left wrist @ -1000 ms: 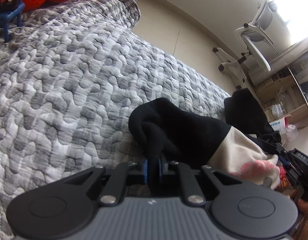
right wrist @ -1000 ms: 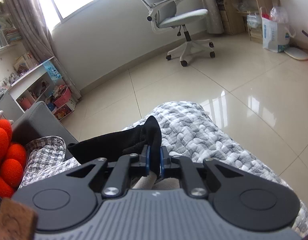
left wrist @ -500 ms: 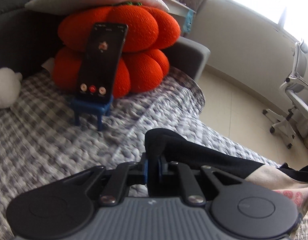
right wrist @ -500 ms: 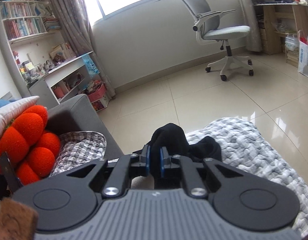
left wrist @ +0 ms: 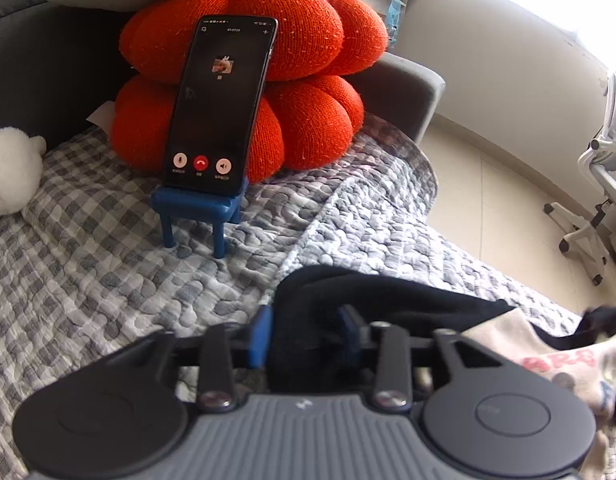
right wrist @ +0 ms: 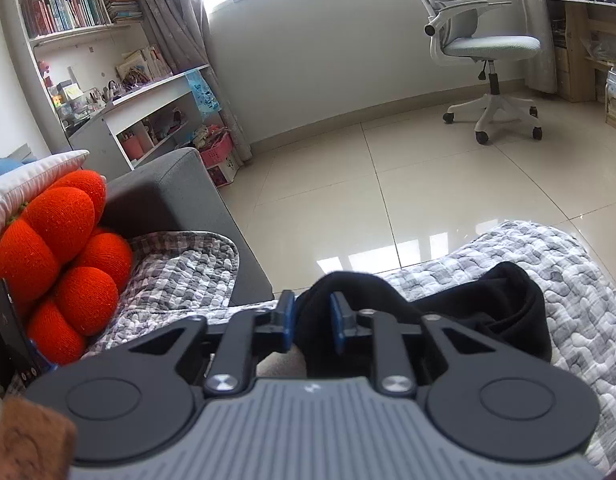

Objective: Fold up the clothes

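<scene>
**Both grippers letting go of the black-and-cream garment on the sofa**

Left gripper (left wrist: 306, 330): jaws opening, blue pads apart, a fold of black cloth between them; the pads look clear of it, though the right-hand pad is partly hidden. Right gripper (right wrist: 311, 322): jaws opening, pads apart, a black bunch of the same garment (right wrist: 479, 312) standing in the gap without being pinched.

The garment lies on the grey quilted sofa cover (left wrist: 108, 280), black at the near end, its cream printed part (left wrist: 547, 356) trailing off to the right in the left wrist view.

Behind it, a phone (left wrist: 220, 108) stands propped on a small blue chair-shaped stand (left wrist: 196, 208), leaning against orange pumpkin cushions (left wrist: 308, 80). An office chair (right wrist: 487, 48) stands on the tiled floor.
</scene>
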Motion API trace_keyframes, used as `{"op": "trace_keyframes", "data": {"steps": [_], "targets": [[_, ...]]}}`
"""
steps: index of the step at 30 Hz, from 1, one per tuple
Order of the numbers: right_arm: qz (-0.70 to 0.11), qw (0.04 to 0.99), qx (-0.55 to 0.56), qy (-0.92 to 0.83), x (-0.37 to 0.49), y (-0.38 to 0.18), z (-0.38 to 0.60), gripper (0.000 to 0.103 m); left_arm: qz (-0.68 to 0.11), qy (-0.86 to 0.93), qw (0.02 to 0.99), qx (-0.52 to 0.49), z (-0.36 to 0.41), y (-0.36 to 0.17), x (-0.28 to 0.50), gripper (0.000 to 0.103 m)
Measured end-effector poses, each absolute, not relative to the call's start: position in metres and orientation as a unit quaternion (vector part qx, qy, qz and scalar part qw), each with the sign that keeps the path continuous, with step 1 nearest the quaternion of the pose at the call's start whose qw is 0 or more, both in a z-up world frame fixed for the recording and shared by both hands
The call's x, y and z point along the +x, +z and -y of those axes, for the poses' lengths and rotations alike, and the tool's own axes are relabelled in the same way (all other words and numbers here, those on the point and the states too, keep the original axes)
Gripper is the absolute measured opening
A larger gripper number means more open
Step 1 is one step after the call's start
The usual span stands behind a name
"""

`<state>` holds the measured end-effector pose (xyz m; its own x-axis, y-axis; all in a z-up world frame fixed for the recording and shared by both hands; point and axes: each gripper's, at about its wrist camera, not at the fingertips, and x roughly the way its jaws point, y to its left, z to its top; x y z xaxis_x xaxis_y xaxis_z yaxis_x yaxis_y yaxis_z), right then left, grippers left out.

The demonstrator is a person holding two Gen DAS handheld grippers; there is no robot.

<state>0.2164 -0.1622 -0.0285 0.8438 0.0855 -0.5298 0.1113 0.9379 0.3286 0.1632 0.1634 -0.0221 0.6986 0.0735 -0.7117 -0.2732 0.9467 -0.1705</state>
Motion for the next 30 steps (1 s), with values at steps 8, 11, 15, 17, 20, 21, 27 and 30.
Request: {"op": "trace_keyframes", "data": {"steps": [8, 11, 15, 17, 20, 21, 27, 30], "targets": [[-0.295, 0.933, 0.204, 0.000, 0.184, -0.028, 0.180, 0.060, -0.349, -0.009, 0.930, -0.118, -0.145, -0.005, 0.143, 0.059], [-0.314, 0.923, 0.221, -0.005, 0.170, -0.035, 0.186, 0.060, -0.343, -0.080, 0.929, -0.115, -0.131, -0.001, 0.138, 0.059], [-0.334, 0.910, 0.245, -0.004, 0.155, -0.045, 0.191, 0.061, -0.335, -0.156, 0.926, -0.077, -0.107, 0.001, 0.127, 0.059], [-0.339, 0.907, 0.251, -0.002, 0.152, -0.049, 0.191, 0.061, -0.335, -0.178, 0.924, -0.053, -0.098, 0.000, 0.122, 0.059], [-0.344, 0.903, 0.257, 0.002, 0.151, -0.054, 0.191, 0.061, -0.339, -0.199, 0.919, -0.024, -0.089, -0.003, 0.119, 0.058], [-0.345, 0.902, 0.259, 0.003, 0.151, -0.056, 0.192, 0.062, -0.341, -0.205, 0.918, -0.014, -0.086, -0.005, 0.118, 0.058], [-0.364, 0.897, 0.251, 0.006, 0.152, -0.070, 0.195, 0.062, -0.347, -0.212, 0.912, 0.056, -0.061, -0.017, 0.116, 0.056], [-0.373, 0.893, 0.251, 0.009, 0.152, -0.076, 0.197, 0.062, -0.347, -0.195, 0.912, 0.096, -0.047, -0.025, 0.116, 0.054]]}}
